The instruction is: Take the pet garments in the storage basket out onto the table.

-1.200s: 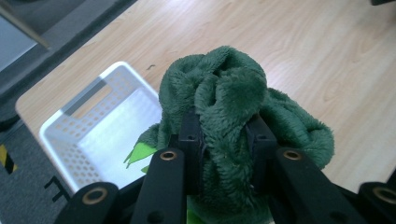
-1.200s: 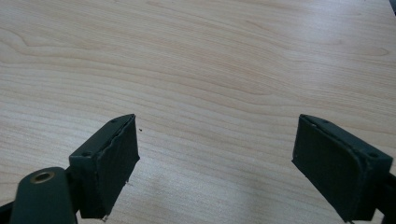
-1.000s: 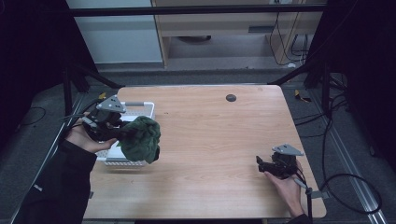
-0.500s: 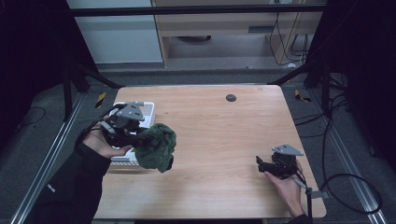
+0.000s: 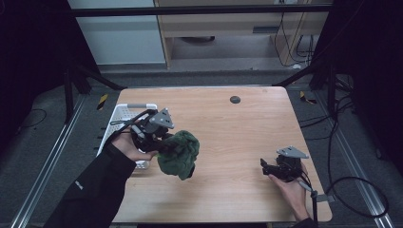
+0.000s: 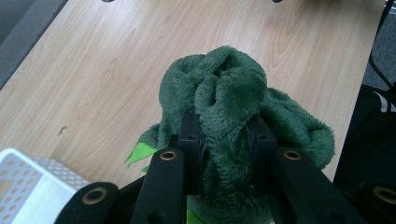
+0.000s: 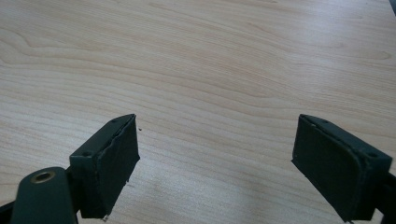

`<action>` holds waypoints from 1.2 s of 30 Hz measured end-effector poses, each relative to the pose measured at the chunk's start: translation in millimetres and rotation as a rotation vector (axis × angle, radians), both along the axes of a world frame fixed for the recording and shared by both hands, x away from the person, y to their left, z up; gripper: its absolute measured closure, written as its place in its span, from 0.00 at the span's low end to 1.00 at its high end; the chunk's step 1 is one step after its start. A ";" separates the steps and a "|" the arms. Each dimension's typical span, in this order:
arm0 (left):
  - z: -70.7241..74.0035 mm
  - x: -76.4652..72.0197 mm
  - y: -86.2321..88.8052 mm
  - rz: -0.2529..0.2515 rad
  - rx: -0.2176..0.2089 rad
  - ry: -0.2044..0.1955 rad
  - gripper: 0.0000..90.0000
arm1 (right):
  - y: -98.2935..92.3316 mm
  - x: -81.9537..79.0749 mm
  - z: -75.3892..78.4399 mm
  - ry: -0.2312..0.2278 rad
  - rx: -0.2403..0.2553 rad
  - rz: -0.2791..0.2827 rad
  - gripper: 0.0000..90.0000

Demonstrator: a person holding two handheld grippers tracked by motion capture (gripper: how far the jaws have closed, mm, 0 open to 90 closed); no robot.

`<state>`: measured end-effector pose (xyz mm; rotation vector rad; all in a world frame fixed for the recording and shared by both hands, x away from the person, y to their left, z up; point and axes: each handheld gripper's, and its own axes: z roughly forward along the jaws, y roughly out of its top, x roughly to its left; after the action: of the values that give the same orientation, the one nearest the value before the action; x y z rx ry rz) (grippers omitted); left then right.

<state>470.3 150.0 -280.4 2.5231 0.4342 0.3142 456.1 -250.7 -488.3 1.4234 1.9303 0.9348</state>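
Observation:
A bunched dark green fleecy cloth (image 5: 179,155) hangs above the wooden table (image 5: 237,128), left of centre. My left gripper (image 5: 164,145) is shut on the green cloth (image 6: 224,116), its black jaws squeezing the folds from both sides. A light green tag (image 6: 140,151) peeks out under the cloth. My right gripper (image 5: 266,167) rests low near the table's front right, held by a hand. In the right gripper view its jaws stand wide apart over bare wood, open with nothing between the pads (image 7: 109,163).
A white perforated basket (image 5: 124,118) sits at the table's left edge, just behind my left hand; its corner (image 6: 28,186) is in the left gripper view. A small dark round disc (image 5: 235,99) lies near the table's far edge. Cables trail on the floor to the right.
My left gripper has carried the green cloth from over the basket rightward, out over the table. The right gripper has stayed put.

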 end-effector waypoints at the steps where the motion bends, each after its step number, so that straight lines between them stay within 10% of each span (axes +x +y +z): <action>1: -1.3 1.1 -3.2 -0.006 0.001 0.002 0.81 | -0.1 0.0 0.0 0.000 0.000 0.000 0.16; 36: -78.5 38.0 -68.7 -0.074 0.058 0.075 0.81 | 0.3 -0.1 0.6 -0.005 0.009 0.009 0.16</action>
<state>508.3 81.3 -358.8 2.6071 0.3648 0.2079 456.0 -250.5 -487.7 1.4170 1.9329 0.9516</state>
